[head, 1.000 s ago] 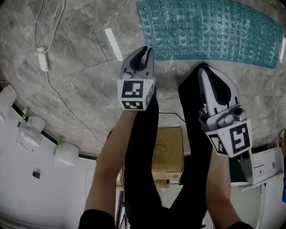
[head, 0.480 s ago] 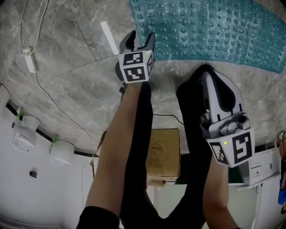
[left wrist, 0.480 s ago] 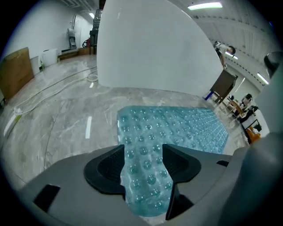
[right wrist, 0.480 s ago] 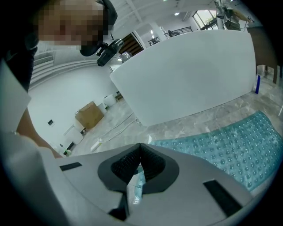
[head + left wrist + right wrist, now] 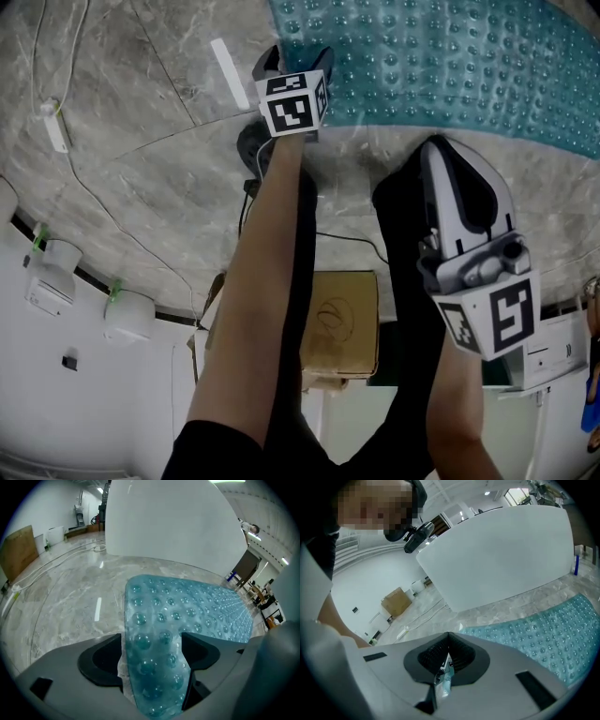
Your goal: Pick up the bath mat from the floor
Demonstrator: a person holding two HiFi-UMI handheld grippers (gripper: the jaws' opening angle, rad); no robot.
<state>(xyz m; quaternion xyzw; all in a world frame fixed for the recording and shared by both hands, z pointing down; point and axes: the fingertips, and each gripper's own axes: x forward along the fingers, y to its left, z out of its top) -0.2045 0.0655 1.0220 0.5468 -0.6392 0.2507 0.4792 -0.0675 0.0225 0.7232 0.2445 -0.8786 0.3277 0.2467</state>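
I hold my left gripper (image 5: 292, 58) low over the marble floor (image 5: 141, 178), at about 12 o'clock in the head view, pointing steeply down at the near left corner of the bath mat (image 5: 450, 56). Its jaws have just been opening and now they stand wide apart. In the left gripper view the corner of the mat shows in the gap between them, but I do not see the pads pressing on it. The mat is teal, half transparent and covered with round bumps. It lies flat on the floor, and from this corner it spreads away toward 1 o'clock in that view. In the head view it fills the top edge from 12 to 2 o'clock. A short white strip (image 5: 228, 73) lies on the floor at 9 o'clock from the left gripper, near it but apart. My right gripper (image 5: 436, 155) is at 4 o'clock from the left one, higher above the floor, and its tip points toward the near edge of the mat. Its jaws are together and hold nothing; in the right gripper view the mat lies beyond them at 3 to 4 o'clock. A cardboard box (image 5: 342, 323) stands near the centre of the head view, at about 6 o'clock.
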